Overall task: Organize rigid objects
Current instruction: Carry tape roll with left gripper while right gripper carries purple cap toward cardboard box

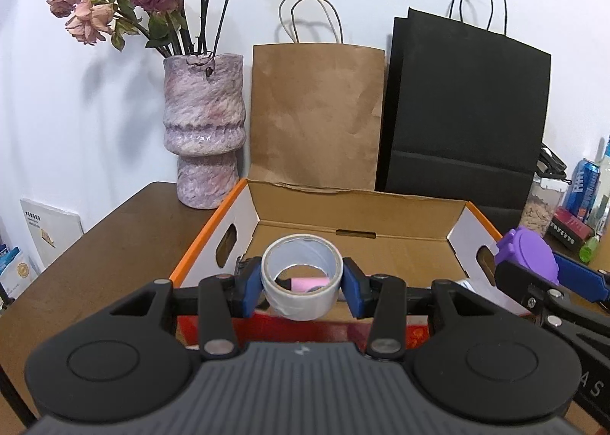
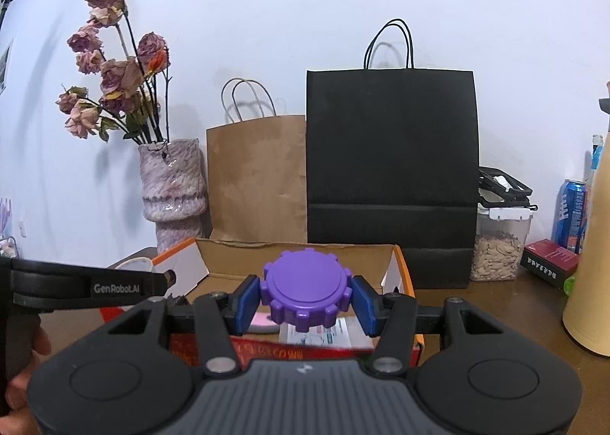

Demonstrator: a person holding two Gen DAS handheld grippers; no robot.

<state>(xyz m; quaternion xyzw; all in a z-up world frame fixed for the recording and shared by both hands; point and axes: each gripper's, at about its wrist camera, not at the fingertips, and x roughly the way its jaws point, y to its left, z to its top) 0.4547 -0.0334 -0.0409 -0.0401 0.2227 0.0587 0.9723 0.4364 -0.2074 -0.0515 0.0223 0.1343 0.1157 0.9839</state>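
My left gripper (image 1: 302, 284) is shut on a roll of grey tape (image 1: 301, 278) and holds it above the near side of an open cardboard box with orange edges (image 1: 206, 229). My right gripper (image 2: 305, 296) is shut on a purple gear-shaped lid (image 2: 305, 288), held over the same box (image 2: 404, 267). The lid also shows at the right of the left wrist view (image 1: 532, 254). Inside the box lie a pink object (image 1: 307, 283) and a printed white packet (image 2: 324, 336). The left gripper's body crosses the left of the right wrist view (image 2: 87, 288).
Behind the box stand a mottled purple vase of dried roses (image 1: 204, 130), a brown paper bag (image 1: 316, 114) and a black paper bag (image 1: 465, 111). To the right are a clear container of seeds (image 2: 499, 240), a blue can (image 2: 570, 214), a red box (image 2: 549, 257) and a tan cylinder (image 2: 591, 275).
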